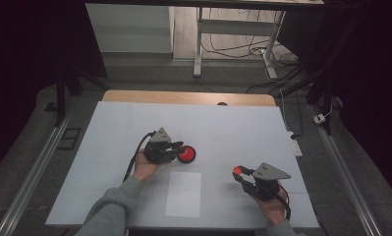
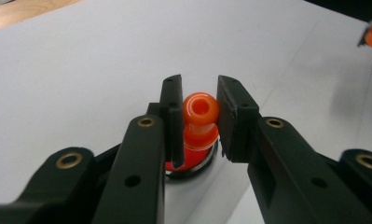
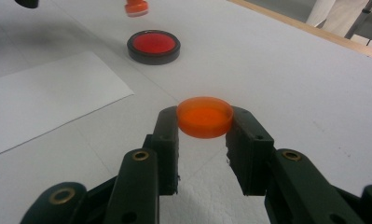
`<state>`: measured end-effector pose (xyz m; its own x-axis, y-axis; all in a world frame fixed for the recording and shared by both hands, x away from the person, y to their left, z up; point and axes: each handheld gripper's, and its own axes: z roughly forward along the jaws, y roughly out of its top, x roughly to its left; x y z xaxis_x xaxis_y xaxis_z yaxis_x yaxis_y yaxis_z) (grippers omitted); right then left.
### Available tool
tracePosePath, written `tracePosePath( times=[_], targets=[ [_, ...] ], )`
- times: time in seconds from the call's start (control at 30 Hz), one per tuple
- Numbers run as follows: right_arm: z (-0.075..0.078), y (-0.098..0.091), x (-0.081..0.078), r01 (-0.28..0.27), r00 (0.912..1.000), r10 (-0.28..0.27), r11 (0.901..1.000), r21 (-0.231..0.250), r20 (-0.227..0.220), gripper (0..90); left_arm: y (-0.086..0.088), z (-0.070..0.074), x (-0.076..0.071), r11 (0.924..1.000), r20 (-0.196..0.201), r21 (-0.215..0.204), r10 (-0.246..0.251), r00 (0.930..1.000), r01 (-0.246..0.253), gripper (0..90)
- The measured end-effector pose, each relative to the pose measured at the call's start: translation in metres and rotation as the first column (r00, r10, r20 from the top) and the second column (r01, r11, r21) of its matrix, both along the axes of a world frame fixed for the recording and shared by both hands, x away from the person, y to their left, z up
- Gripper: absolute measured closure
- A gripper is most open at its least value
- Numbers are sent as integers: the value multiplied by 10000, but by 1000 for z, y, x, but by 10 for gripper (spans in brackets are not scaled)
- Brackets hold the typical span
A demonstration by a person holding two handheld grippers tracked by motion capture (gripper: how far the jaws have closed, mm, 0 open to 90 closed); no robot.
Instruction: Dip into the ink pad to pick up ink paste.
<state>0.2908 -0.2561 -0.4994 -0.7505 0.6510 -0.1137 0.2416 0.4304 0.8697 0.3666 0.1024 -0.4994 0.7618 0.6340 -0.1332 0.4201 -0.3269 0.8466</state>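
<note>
The left gripper is clamped on the knob of a small orange plastic stamp, which hangs over the round black-rimmed red ink pad on the white table. In the left gripper view its jaws pinch the rounded knob from both sides, and the worry, as I judge it, is that the smooth ball could swivel or slip between the flat pads, so the stamp meets the ink tilted or off-centre and nudges the light pad aside. Just nearer the person lies a blank white sheet of paper, unweighted, which could shift under a skewed press. To the right, the right gripper holds a shallow orange translucent plastic cap by its rim, above the table; too little bite there might let it pop free. No brand, label or writing can be read anywhere.
</note>
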Motion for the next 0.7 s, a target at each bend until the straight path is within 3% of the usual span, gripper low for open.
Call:
tracePosePath(
  times=[0.3, 0.7],
  targets=[
    [0, -1, 1, 19, 10000, -19, 10000, -9, -42, 644, -7, -10, 15, 9997, -285, 205, 121, 9995, -116, 727],
    [-1, -1, 1, -25, 10000, 25, 10000, 33, -47, 643, -9, -17, 17, 9980, -398, 629, 124, 9991, -99, 727]
  ],
)
